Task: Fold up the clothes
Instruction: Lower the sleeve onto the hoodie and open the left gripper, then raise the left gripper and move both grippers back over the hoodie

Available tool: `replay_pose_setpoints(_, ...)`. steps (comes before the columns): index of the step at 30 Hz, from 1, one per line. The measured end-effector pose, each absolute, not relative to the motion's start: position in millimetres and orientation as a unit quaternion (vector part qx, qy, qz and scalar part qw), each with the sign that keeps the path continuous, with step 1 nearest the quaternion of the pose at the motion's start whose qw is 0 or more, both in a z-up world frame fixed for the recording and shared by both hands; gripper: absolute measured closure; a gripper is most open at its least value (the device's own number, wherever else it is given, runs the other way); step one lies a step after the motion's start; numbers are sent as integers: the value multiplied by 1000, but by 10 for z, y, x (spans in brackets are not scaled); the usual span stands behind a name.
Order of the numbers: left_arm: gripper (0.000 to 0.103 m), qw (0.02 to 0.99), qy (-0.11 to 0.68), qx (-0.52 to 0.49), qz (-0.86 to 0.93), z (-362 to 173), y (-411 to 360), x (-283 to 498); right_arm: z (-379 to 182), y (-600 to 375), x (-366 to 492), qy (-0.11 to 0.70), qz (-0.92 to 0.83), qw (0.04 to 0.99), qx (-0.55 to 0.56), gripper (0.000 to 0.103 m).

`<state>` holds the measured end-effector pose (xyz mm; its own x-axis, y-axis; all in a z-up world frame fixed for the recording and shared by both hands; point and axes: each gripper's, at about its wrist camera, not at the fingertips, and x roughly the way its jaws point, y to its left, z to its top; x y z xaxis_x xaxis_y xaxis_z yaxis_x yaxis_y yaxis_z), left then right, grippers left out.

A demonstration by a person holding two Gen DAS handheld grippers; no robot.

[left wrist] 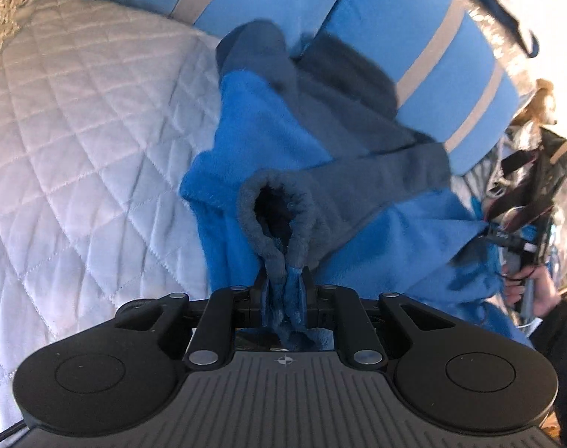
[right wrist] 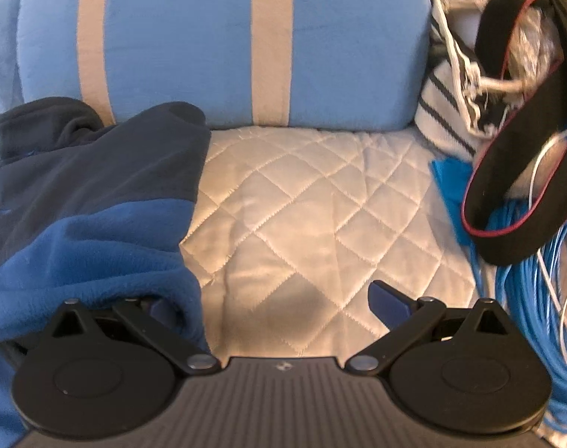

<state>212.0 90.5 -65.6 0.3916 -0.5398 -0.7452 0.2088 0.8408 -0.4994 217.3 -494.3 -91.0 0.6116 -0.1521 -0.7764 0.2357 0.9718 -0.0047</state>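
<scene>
My left tongs pinch the fleece; my right tongs stand spread.

My left gripper (left wrist: 283,298) is pressed together on a fold of the blue fleece garment (left wrist: 283,142), whose grey cuff (left wrist: 274,220) loops at twelve o'clock of the pads. The garment lies on the white quilt (left wrist: 78,130), against the striped pillow (left wrist: 425,48). My right gripper (right wrist: 272,306) gapes over bare quilt, the garment at nine o'clock draping its left finger (right wrist: 160,308).

L hand-held gripper (left wrist: 284,291) pinched near-shut on cloth, R hand-held gripper (right wrist: 279,300) jaws spread wide, both angled down.
</scene>
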Motion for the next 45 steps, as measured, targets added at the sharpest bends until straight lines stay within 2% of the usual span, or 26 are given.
replay_pose_setpoints(2,84,814,510,-167,-223,-684,915,2137,-924,-4906,2171,432,-107,894,44,0)
replay_pose_setpoints(4,77,811,515,-171,-218,-681,944,2144,-882,-4881,2119,436,-102,893,37,0)
replay_pose_setpoints(6,54,818,515,-163,-198,-593,991,2122,-824,-4867,2050,439,-94,893,32,0)
replay_pose_setpoints(10,40,847,480,-149,-176,-241,1132,1957,-661,-4853,1870,438,-81,895,18,0)
replay_pose_setpoints(12,23,862,455,-146,-169,-27,1220,1848,-526,-4865,1734,432,-76,899,8,0)
replay_pose_setpoints(13,19,872,441,-140,-162,91,1264,1788,-437,-4881,1653,427,-73,901,6,0)
replay_pose_setpoints(15,1,895,409,-116,-133,365,1344,1652,-254,-4912,1489,416,-67,907,3,0)
replay_pose_setpoints(21,0,923,348,-120,-109,1042,1582,1311,433,-5013,973,366,-54,929,9,0)
replay_pose_setpoints(34,0,943,229,-157,-182,2328,1585,665,1951,-5393,21,221,-96,970,40,0)
replay_pose_setpoints(41,0,930,187,-197,-246,2736,1535,441,2609,-5465,-451,148,-115,982,33,0)
replay_pose_setpoints(45,0,949,162,-148,-227,2835,1428,306,2737,-5516,-660,120,-120,984,55,0)
